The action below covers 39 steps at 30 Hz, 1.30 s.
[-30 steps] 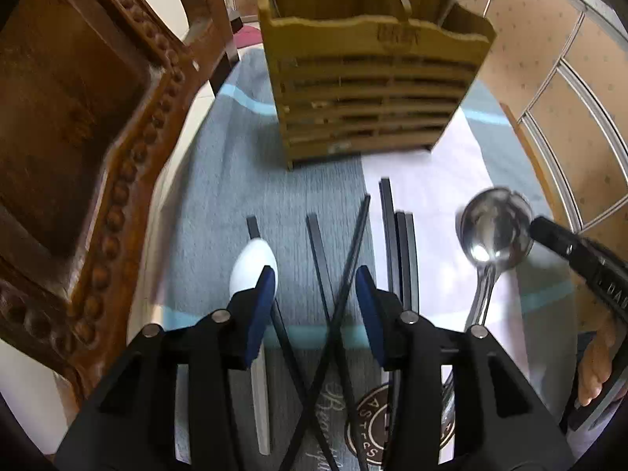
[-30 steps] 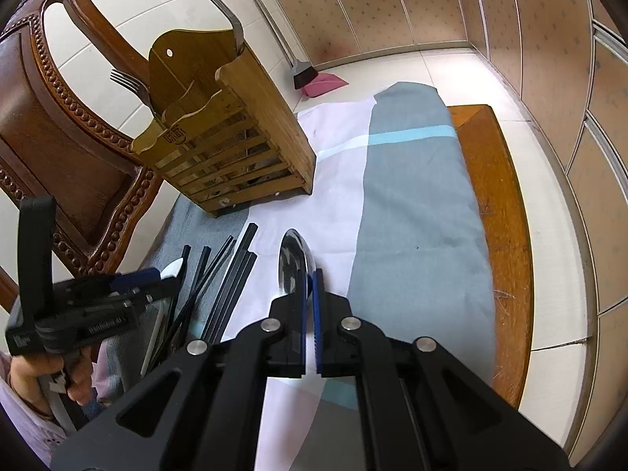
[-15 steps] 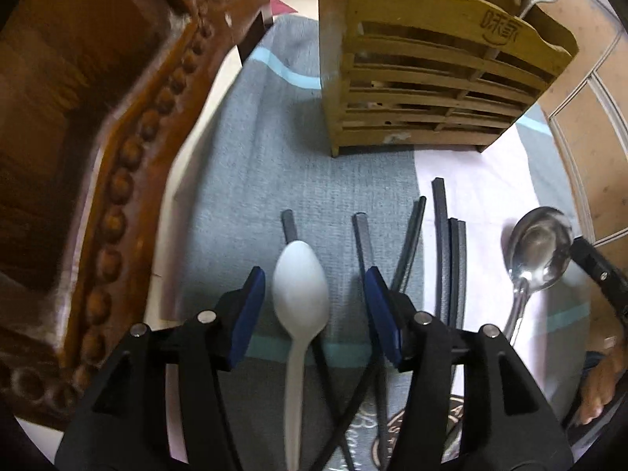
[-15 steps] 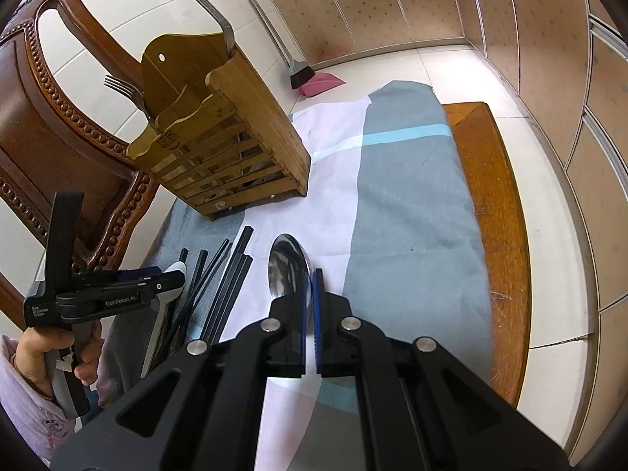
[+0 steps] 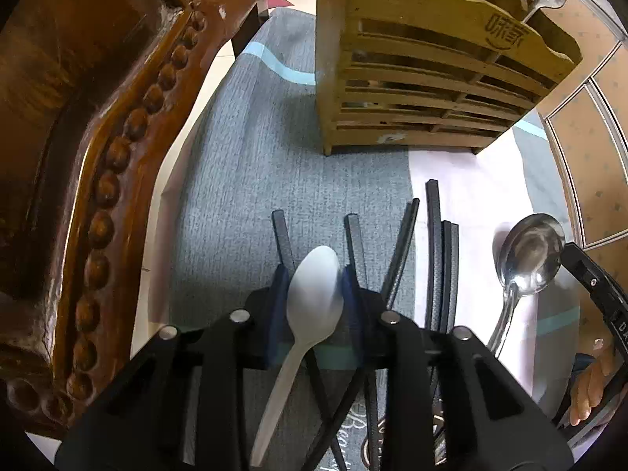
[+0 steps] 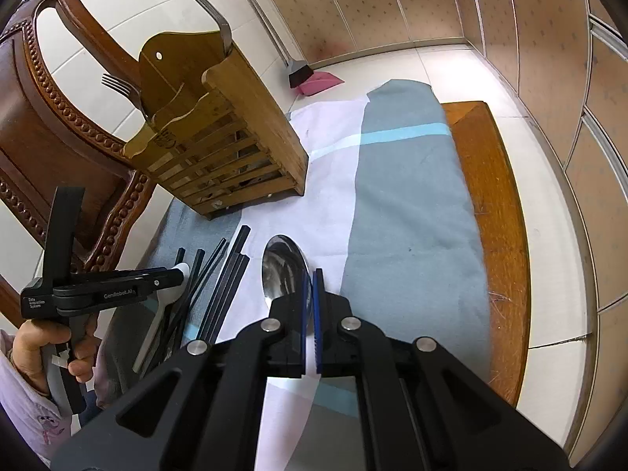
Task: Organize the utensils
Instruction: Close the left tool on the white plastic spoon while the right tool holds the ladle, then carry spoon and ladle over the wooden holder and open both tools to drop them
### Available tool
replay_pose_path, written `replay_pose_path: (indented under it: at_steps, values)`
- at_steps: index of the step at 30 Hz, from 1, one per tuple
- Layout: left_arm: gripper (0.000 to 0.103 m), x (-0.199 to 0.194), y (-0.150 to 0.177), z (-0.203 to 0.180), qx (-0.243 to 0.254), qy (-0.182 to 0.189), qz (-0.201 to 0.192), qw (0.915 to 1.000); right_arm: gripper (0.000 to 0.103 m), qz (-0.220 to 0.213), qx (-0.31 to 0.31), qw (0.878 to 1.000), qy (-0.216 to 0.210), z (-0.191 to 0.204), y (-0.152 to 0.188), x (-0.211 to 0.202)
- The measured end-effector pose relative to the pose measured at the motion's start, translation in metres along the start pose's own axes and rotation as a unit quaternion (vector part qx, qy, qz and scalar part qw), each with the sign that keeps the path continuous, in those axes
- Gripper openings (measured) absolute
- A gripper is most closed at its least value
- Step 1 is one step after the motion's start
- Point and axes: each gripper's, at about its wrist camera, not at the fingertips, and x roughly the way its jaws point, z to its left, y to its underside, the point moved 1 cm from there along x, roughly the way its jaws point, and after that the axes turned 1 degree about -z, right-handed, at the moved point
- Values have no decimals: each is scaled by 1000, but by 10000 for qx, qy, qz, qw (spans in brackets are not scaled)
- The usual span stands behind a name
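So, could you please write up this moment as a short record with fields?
left tongs: have just been closing, pads now against the bowl of the white spoon
right tongs: shut, empty, above the metal spoon
chopsticks: black, loose on the cloth between the two spoons
holder: wooden, upright on the cloth, forks in it
chair: beside the table
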Motion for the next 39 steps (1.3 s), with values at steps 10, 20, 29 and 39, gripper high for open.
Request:
replay_pose_path:
  at_steps: [10, 20, 29, 39]
  values:
    - [28, -23, 3, -3, 109, -77, -181, 9997, 4, 45, 70, 10000, -6, -1, -1, 3]
    - [25, -74, 6, 6, -106, 24, -812, 9966, 20, -70, 116, 9999, 23, -5, -6, -2]
    - [2, -101, 13, 1, -47, 48, -1229, 9924, 29, 115, -75, 9999, -28, 1, -5, 10]
    - [2, -105, 17, 2, -126, 210, -1406, 9898, 4, 4, -433, 9990, 135, 13, -4, 9]
